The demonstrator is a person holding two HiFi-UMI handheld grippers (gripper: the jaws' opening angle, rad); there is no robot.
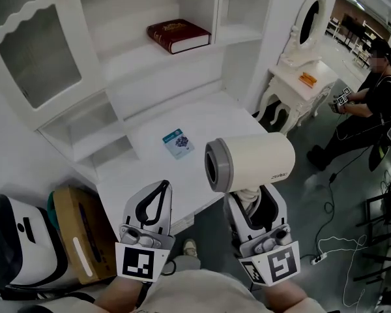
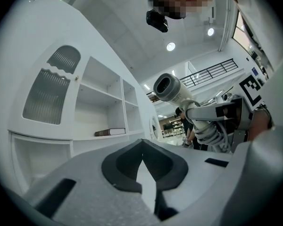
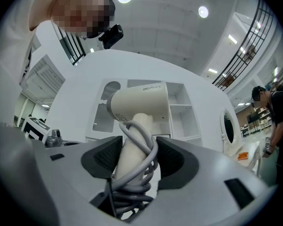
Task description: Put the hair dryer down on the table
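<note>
The cream hair dryer (image 1: 251,163) has a grey-rimmed barrel and hangs in the air off the front right corner of the white table (image 1: 208,116). My right gripper (image 1: 251,199) is shut on its handle, which has the grey cord wound round it. In the right gripper view the handle (image 3: 132,147) stands upright between the dark pads, barrel (image 3: 139,102) on top. My left gripper (image 1: 161,185) is over the table's front edge, tips together, with nothing in it. The left gripper view shows its jaws (image 2: 141,142) met at the tip, and the hair dryer (image 2: 172,89) off to the right.
A small blue card (image 1: 178,142) lies mid-table. A dark red book (image 1: 178,35) rests on the shelf above. A cardboard box (image 1: 85,237) and a white device (image 1: 19,240) stand at lower left. At right are a white dressing table (image 1: 306,77), a seated person (image 1: 378,103) and floor cables (image 1: 339,246).
</note>
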